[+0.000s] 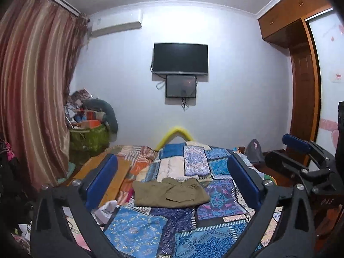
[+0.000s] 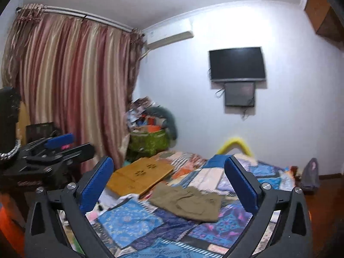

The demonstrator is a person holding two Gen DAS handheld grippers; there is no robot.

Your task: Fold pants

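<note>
- Left wrist view: left tool [image 1: 172, 173] spread wide, nothing between its blue pads; points almost level over the bed [image 1: 217, 197], lifted clear of the cloth.
- Pants [image 1: 171, 192] lie ahead of and below the left tool, framed between its fingers but well apart from them; olive, folded into a compact flat rectangle on the patchwork quilt, pocket flap facing up.
- Right tool [image 1: 297, 150] shows off to the right side, also raised and off the fabric.
- Judgement: both pulled away so the fold rests undisturbed; fold looks done or near done.
- Right wrist view: right tool [image 2: 168, 177] open to its widest, empty; slight blur.
- Pants [image 2: 187, 201] ahead and below, nearer its right finger, not touching.
- Wooden lap tray [image 2: 139, 176] beyond the left finger, just beside the pants' far corner.
- Left tool [image 2: 60, 143] off to the left, its grip hard to read from here.
</note>
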